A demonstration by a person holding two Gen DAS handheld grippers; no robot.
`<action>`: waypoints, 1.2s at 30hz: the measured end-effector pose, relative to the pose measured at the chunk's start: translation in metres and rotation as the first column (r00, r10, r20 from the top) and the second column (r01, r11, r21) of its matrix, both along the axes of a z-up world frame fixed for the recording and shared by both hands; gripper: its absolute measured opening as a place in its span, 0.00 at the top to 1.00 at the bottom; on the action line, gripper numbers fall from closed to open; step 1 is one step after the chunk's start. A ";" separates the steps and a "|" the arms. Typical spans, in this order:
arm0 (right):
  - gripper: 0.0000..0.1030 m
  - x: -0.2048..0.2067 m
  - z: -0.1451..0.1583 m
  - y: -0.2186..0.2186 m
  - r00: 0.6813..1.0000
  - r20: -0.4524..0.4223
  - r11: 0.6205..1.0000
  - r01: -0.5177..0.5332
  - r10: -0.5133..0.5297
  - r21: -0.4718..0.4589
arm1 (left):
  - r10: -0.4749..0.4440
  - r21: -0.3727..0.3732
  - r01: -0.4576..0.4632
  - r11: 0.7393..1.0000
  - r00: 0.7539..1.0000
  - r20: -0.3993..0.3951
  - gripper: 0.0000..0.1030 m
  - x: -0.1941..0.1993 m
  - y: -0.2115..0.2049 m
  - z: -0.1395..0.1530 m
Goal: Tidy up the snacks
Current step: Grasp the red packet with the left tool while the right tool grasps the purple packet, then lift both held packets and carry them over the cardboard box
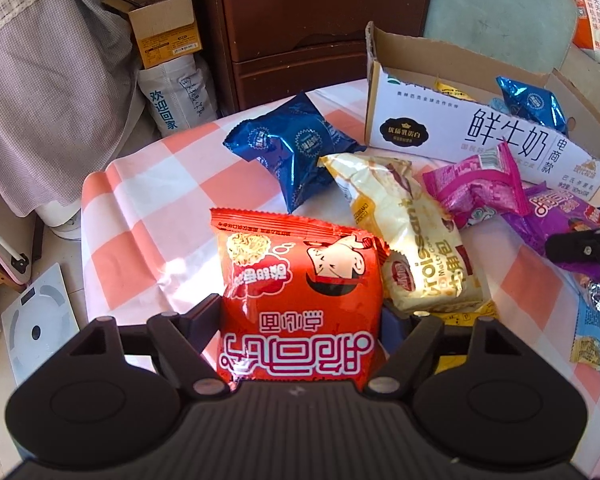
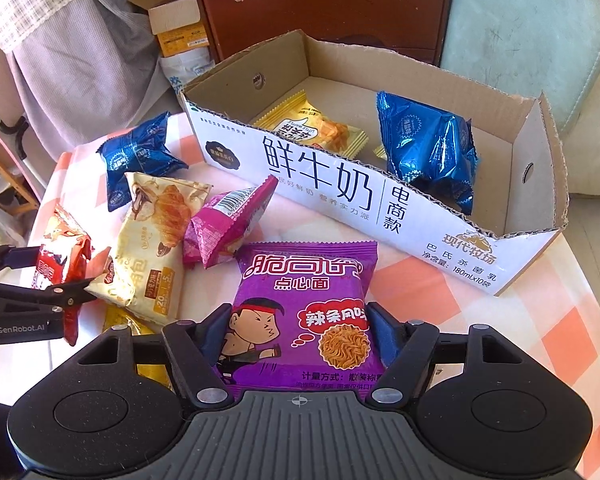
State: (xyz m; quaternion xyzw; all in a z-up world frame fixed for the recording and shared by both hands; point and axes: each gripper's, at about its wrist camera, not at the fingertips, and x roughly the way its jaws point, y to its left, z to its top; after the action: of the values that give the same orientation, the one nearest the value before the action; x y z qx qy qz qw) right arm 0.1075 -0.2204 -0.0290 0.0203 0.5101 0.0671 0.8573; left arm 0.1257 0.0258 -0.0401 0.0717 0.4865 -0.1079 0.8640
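Both my grippers tilt steeply down over the checked tablecloth (image 1: pixel 132 216): my left gripper (image 1: pixel 300 320) pinches the red noodle packet (image 1: pixel 300 300), and my right gripper (image 2: pixel 298 332) squeezes the purple noodle packet (image 2: pixel 304 304). Just beyond lie a croissant bag (image 2: pixel 156 236), a pink packet (image 2: pixel 228 224) and a blue packet (image 2: pixel 136 156). Farthest stands the open milk carton (image 2: pixel 320 188), with another blue packet (image 2: pixel 428 152) and a yellow packet (image 2: pixel 308 124) inside.
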 end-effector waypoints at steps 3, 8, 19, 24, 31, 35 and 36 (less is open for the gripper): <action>0.31 -0.007 0.006 0.001 1.000 0.011 1.000 -0.004 0.004 0.013 | 0.002 -0.006 -0.002 1.000 1.000 0.010 0.25 -0.003 0.000 0.004; 0.31 -0.018 0.015 0.007 0.999 0.029 0.998 -0.023 0.021 0.063 | -0.001 -0.012 0.001 1.000 1.000 0.030 0.25 -0.008 -0.002 0.012; 0.33 -0.035 0.033 0.020 0.997 0.071 0.989 -0.052 0.043 0.138 | -0.003 -0.004 0.004 1.000 0.995 0.095 0.24 -0.012 -0.011 0.028; 0.33 -0.031 0.035 0.015 0.997 0.080 0.989 -0.028 0.017 0.147 | 0.000 -0.022 0.002 1.000 0.994 0.106 0.24 -0.010 -0.017 0.034; 0.33 -0.029 0.036 0.012 0.996 0.085 0.987 -0.005 -0.008 0.159 | -0.002 -0.043 0.007 0.999 0.993 0.122 0.25 -0.008 -0.025 0.040; 0.33 -0.027 0.040 0.007 0.995 0.099 0.985 0.013 -0.030 0.172 | 0.003 -0.054 0.004 0.999 0.992 0.127 0.25 -0.008 -0.027 0.044; 0.33 -0.026 0.042 0.006 0.994 0.105 0.984 0.021 -0.041 0.179 | 0.005 -0.057 0.003 0.998 0.992 0.129 0.25 -0.007 -0.027 0.045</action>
State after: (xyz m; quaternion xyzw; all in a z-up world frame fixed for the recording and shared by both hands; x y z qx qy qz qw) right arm 0.0812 -0.2149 0.0131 0.1009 0.4546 0.0999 0.8793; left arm 0.1186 -0.0013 0.0052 0.0535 0.4262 -0.1163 0.8955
